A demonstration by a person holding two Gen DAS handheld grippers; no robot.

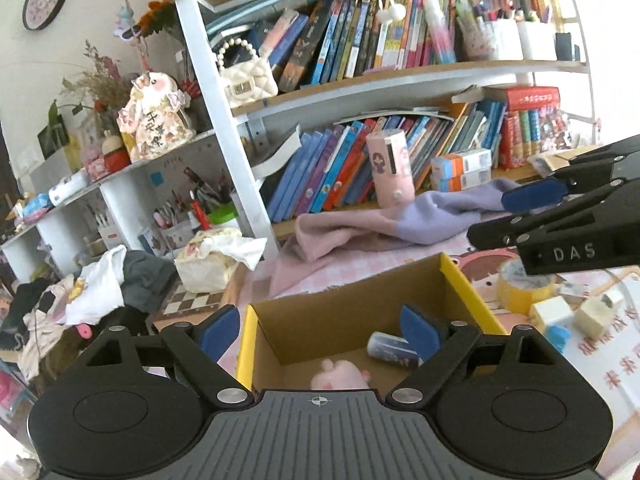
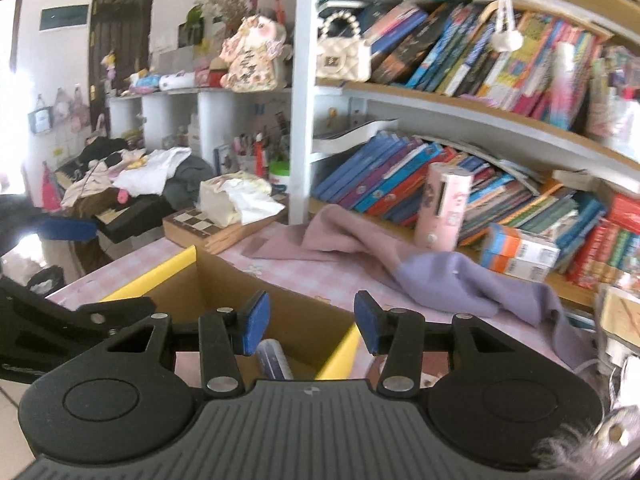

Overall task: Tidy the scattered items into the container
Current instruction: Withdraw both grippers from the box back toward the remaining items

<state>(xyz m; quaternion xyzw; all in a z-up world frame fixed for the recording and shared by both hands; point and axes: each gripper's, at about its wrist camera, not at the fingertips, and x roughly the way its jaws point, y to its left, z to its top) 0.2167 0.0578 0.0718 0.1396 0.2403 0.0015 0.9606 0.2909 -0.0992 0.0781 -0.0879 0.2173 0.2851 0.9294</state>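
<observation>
Cardboard box, holding pink plush and tube: both left gripper and right gripper released, empty; next approach yellow tape roll squarely, clearing the rim.

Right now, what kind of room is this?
Probably a child's bedroom or study corner: crowded shelves of picture books, a small quilted purse on the shelf, and a pile of clothes heaped beside the desk.

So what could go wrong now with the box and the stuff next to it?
The right tongs hang just over the yellow tape roll; dropping carelessly could knock it into the small white blocks. Both tongs crowd the cardboard box, so they might bump each other or shove it. The box's dark tube and pink toy look safe.
</observation>
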